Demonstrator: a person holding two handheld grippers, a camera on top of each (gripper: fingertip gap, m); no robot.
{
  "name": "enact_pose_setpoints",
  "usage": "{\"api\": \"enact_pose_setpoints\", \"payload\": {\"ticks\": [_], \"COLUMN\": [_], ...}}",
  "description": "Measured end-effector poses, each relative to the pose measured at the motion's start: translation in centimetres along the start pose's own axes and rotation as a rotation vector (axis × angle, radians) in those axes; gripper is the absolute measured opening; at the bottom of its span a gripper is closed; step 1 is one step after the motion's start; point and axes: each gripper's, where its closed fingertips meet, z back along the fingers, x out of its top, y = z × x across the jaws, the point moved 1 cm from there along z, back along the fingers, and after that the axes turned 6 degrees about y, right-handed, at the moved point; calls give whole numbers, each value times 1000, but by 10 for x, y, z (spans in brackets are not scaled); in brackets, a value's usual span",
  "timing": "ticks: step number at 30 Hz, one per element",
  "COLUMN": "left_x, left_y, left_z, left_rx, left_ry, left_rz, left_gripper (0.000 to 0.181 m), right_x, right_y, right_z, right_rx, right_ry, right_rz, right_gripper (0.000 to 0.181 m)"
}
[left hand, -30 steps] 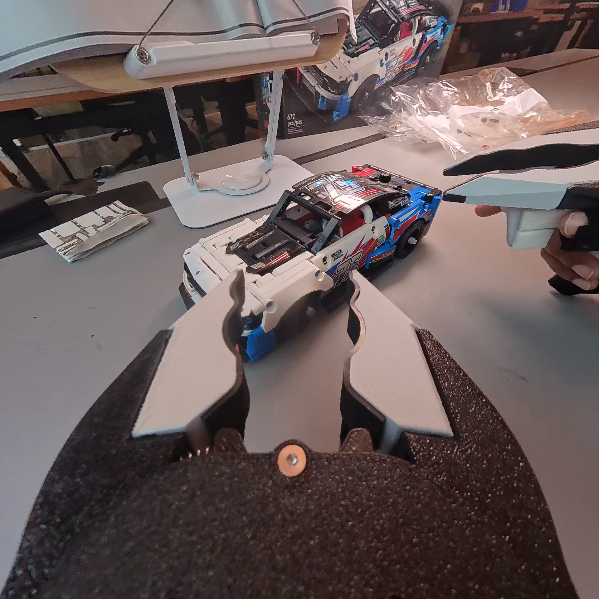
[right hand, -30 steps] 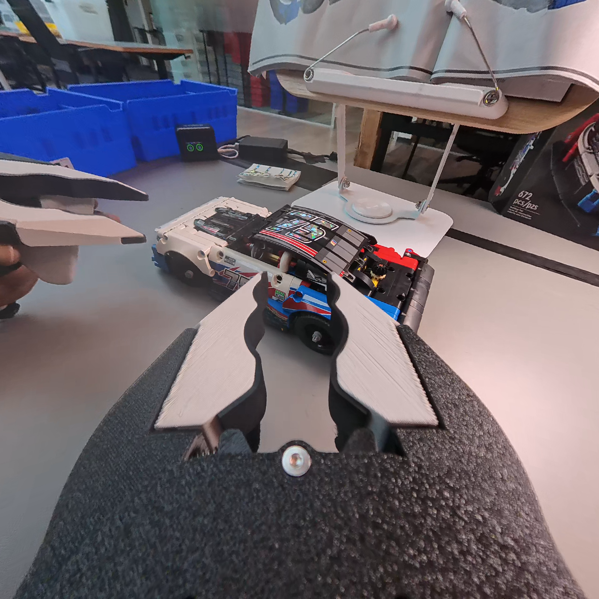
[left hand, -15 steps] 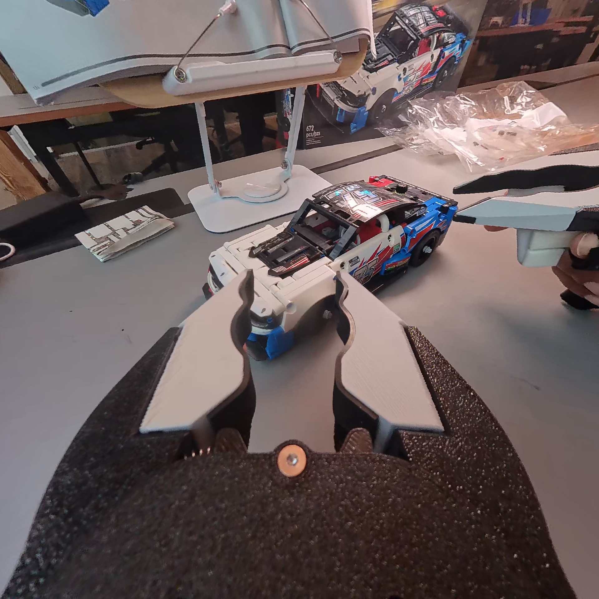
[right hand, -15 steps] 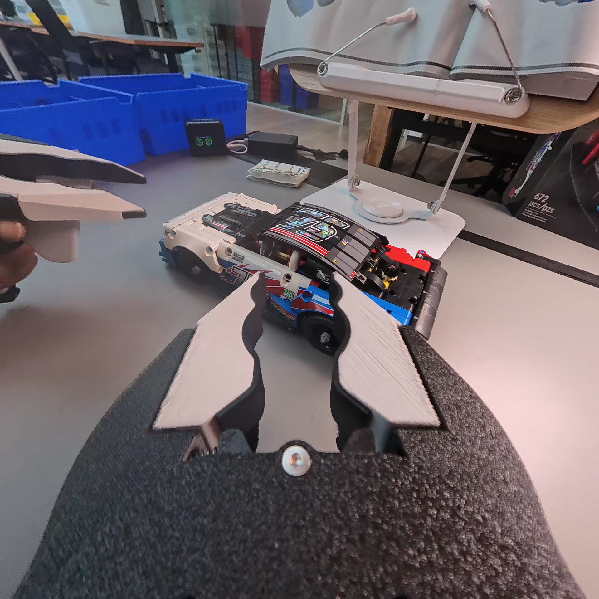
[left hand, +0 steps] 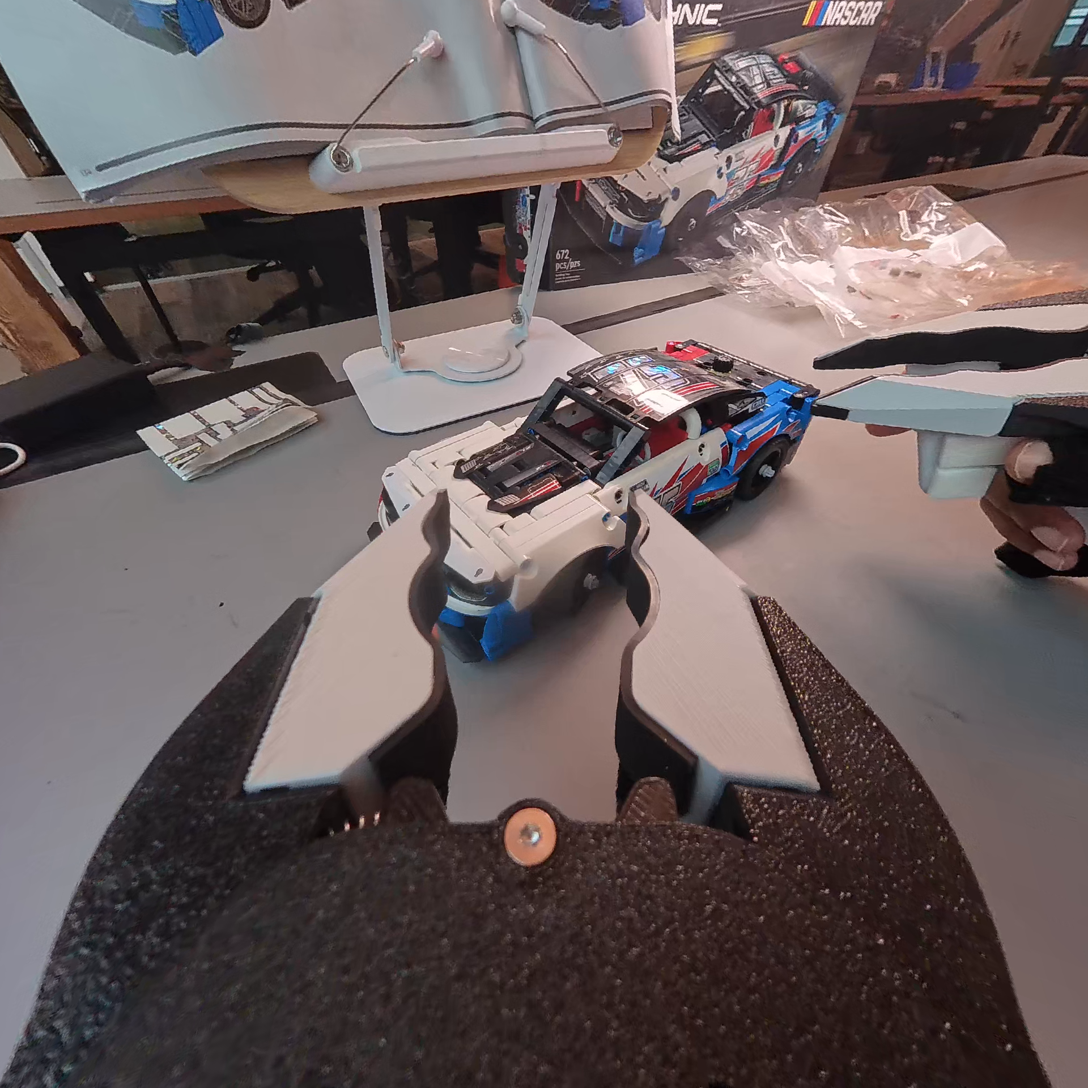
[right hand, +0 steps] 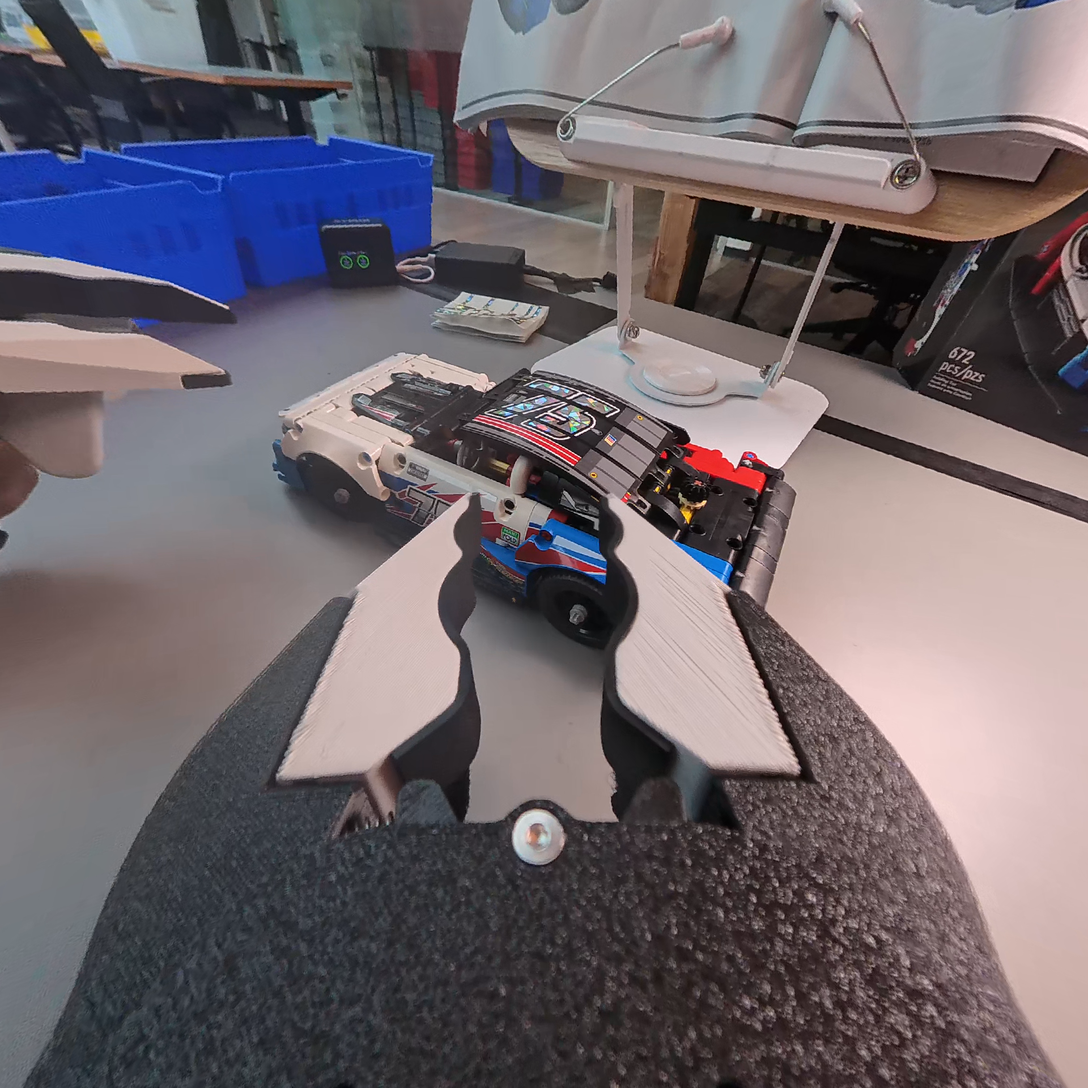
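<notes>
On grey table (left hand: 147, 589): brick race car (left hand: 589, 471) | both hand-held grippers (left hand: 533, 518) (right hand: 538, 515) agape, empty | blue bins (right hand: 235, 218) behind

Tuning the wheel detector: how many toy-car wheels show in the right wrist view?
2. Both are on the near side of the toy car: the front wheel under the white nose, the rear wheel under the blue flank. The far-side wheels are hidden by the body.

The left gripper (left hand: 533, 518) hangs low with its jaws parted and empty. The right gripper (right hand: 538, 518) is likewise parted and empty, a hand (left hand: 1042, 518) gripping its handle.
</notes>
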Motion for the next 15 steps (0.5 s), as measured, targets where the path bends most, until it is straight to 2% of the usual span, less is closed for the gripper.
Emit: {"api": "enact_pose_setpoints", "payload": {"ticks": [10, 15], "left_x": [7, 37], "left_y": [-5, 9], "left_z": [-1, -8], "left_rx": [8, 51], "left_ry": [-18, -77], "left_rz": [-49, -84], "left_gripper": [59, 56], "right_x": [1, 11], "right_y": [-5, -14], "right_z": [2, 3], "right_rx": [-35, -59], "right_ry": [-12, -35], "right_rz": [31, 30], "right_gripper": [43, 43]}}
